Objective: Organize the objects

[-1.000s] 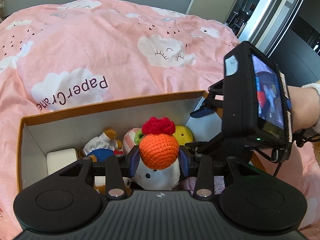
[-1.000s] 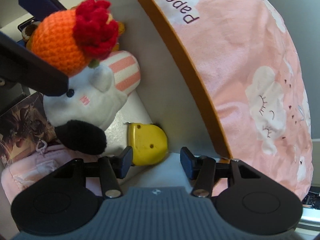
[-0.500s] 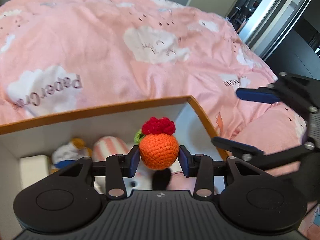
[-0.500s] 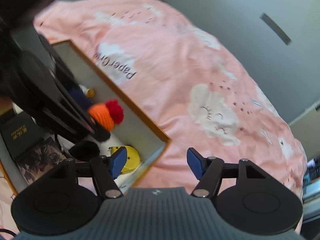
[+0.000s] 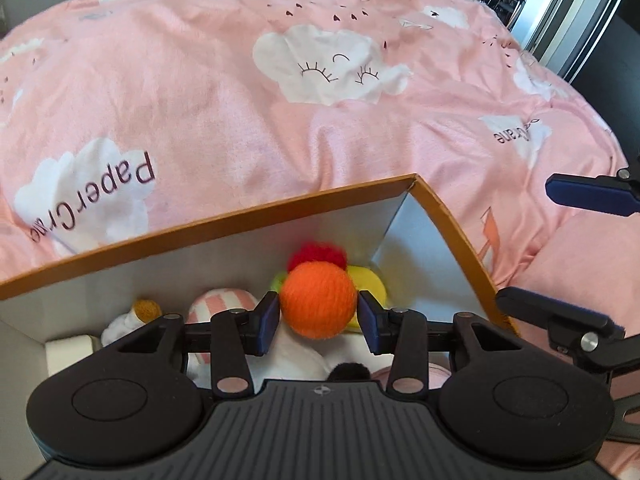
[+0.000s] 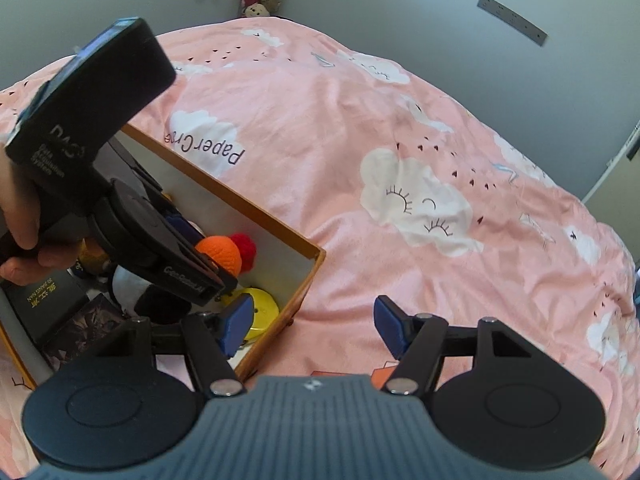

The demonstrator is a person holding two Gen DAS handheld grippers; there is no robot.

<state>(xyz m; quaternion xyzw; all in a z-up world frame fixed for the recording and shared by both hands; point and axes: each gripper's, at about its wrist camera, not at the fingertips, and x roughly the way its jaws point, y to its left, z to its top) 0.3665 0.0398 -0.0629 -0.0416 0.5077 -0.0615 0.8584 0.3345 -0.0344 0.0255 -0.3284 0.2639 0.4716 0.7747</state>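
A crocheted orange ball (image 5: 318, 300) with a red tuft hangs inside the orange-rimmed cardboard box (image 5: 240, 216), near its far right corner. It sits between the pads of my left gripper (image 5: 318, 320), whose jaws are opening; thin gaps show on both sides of the ball, which looks blurred. In the right wrist view the same ball (image 6: 218, 254) shows under the left gripper's black body. My right gripper (image 6: 314, 316) stands open and empty over the pink bedspread (image 6: 400, 120), just outside the box's corner (image 6: 316, 256).
In the box lie a yellow toy (image 5: 370, 284), a pink-striped plush (image 5: 224, 300), a white plush (image 5: 304, 356) and black booklets (image 6: 44, 300). A hand (image 6: 20, 216) holds the left gripper. The bedspread spreads wide beyond the box.
The left gripper carried the ball rightwards along the box and its jaws have widened. The right gripper rose out of the box, rolled and opened wider over the bedspread.
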